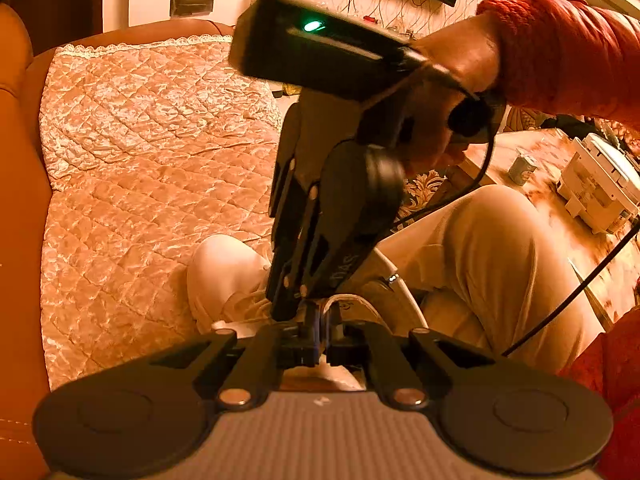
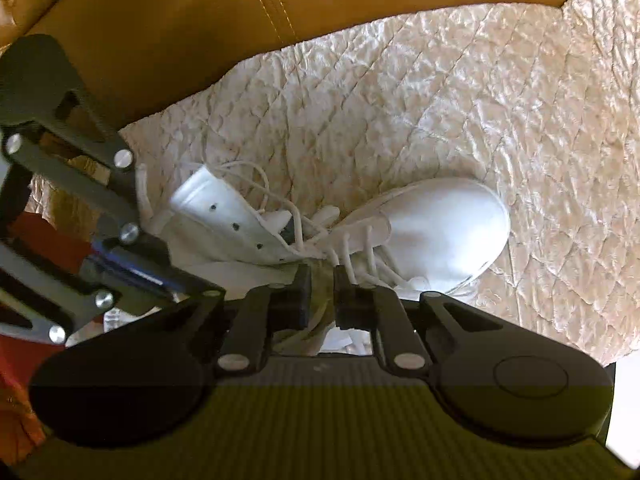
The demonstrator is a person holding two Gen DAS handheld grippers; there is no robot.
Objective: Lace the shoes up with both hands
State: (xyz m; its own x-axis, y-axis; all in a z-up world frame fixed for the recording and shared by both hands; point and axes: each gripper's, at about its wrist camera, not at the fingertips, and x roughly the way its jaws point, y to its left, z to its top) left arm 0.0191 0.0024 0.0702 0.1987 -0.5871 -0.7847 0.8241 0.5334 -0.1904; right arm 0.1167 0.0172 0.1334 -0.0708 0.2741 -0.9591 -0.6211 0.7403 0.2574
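Both grippers work at the white shoe [image 2: 400, 228] on the quilted sofa cover [image 2: 460, 92], jaws narrow, left gripper [image 1: 320, 344] apparently pinching lace [image 1: 352, 300], right gripper [image 2: 322, 300] grip unclear; next, I judge, threading an empty eyelet.

left tool [image 1: 322, 344] nearly closed, right tool [image 2: 322, 300] parted

Wide open quilted cover [image 2: 460, 92] past shoe [image 2: 400, 232] toe, easy pass there. Sofa backrest [image 2: 240, 12] walls off far side of shoe. Loose laces [image 2: 280, 204] tangled over shoe throat, snag risk. Right tongs [image 1: 288, 312] crowd shoe from above, left tongs [image 1: 322, 344] tight beside them. Knee [image 1: 492, 240] blocks shoe's heel side.
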